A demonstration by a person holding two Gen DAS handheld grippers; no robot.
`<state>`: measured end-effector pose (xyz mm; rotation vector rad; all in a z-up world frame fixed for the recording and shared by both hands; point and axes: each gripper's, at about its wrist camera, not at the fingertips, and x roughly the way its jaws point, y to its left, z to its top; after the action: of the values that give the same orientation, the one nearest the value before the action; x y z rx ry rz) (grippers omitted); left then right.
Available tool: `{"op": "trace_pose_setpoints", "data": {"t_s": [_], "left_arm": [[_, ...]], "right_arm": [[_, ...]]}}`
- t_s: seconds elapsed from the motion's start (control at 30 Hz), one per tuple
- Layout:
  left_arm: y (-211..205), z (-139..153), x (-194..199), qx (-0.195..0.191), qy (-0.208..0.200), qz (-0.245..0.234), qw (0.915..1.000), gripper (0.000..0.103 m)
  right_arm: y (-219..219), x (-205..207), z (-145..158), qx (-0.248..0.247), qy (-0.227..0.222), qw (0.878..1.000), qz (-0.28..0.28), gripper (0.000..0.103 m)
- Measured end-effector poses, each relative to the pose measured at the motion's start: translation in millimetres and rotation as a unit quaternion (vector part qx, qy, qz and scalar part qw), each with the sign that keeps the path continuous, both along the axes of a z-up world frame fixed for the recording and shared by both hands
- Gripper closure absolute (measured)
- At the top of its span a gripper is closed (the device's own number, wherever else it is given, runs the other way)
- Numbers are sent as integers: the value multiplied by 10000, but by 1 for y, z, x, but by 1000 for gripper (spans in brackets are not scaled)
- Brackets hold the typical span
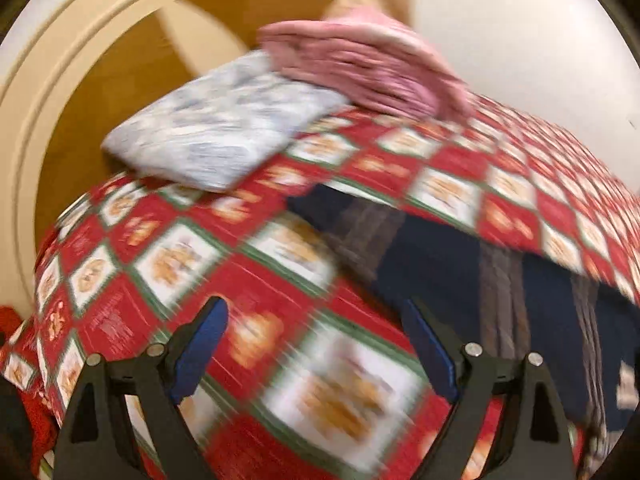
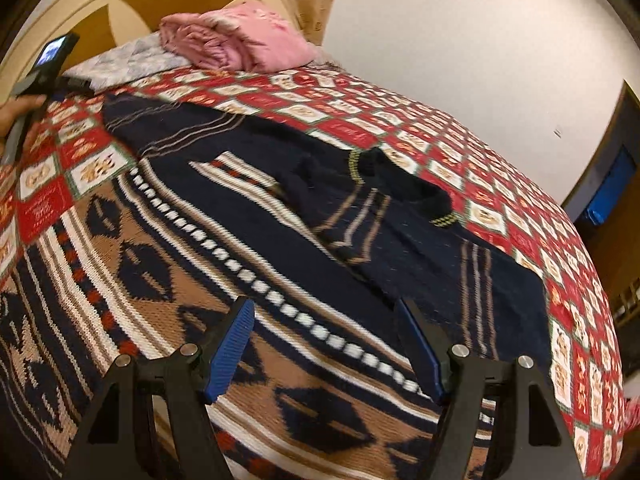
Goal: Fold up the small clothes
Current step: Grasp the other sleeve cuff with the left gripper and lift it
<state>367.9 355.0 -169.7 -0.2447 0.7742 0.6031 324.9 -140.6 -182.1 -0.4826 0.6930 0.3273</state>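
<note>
A dark navy knitted sweater [image 2: 304,216] with tan, white and red patterned bands lies spread flat on the bed; its collar [image 2: 384,168] points to the far right. My right gripper [image 2: 326,344] is open and empty, hovering over the sweater's patterned lower part. My left gripper [image 1: 316,348] is open and empty above the red checked bedspread [image 1: 248,264], left of the sweater's navy edge [image 1: 440,256]. The left wrist view is motion-blurred. The left gripper's body [image 2: 36,80] shows at the far left of the right wrist view, held in a hand.
A light floral pillow [image 1: 224,132] and a folded pink blanket [image 2: 236,46] lie at the head of the bed by the cream headboard [image 1: 60,60]. A white wall [image 2: 460,40] stands behind. Red fabric [image 1: 16,320] lies at the bed's left edge.
</note>
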Motion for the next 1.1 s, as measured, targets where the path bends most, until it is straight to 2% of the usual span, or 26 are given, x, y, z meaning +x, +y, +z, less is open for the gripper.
{"op": "trace_pose_setpoints", "data": {"t_s": [0.13,0.27,0.43,0.47,0.53,0.6,0.7,0.77,0.83,0.87,1.1], "left_arm": [[37,-7,21,-308,-130,369,9988,13],[49,-13,43,-602,-217,409,9971,14],[66,-20,63,-1085,-288,664,9915,21],[68,-23,64,-1118,-266,724,9907,27],[73,-30,68,-1137,-174,835,9898,29],[78,-35,68,-1211,-190,882,9885,41],[80,-38,72,-1187,-237,817,9893,47],[80,-39,76,-1218,-255,733,9895,56],[79,-39,82,-1183,-181,651,9907,75],[79,-40,85,-1204,-162,592,9908,93],[71,-29,81,-1048,-312,558,9924,95]], "right_arm": [[12,1,-7,-59,53,9999,84,30],[20,-2,-11,-215,-61,9996,159,30],[28,-7,-15,-364,-217,9985,340,30],[30,-7,-16,-370,-230,9984,360,30],[31,-7,-18,-390,-240,9982,374,30],[31,-5,-22,-344,-186,9985,374,30],[30,-2,-24,-273,-103,9990,344,30],[29,-1,-23,-210,-74,9992,317,30],[26,2,-23,-140,-29,9996,255,30],[25,3,-23,-119,-18,9997,229,30],[9,12,-21,162,100,9997,-160,30]]}}
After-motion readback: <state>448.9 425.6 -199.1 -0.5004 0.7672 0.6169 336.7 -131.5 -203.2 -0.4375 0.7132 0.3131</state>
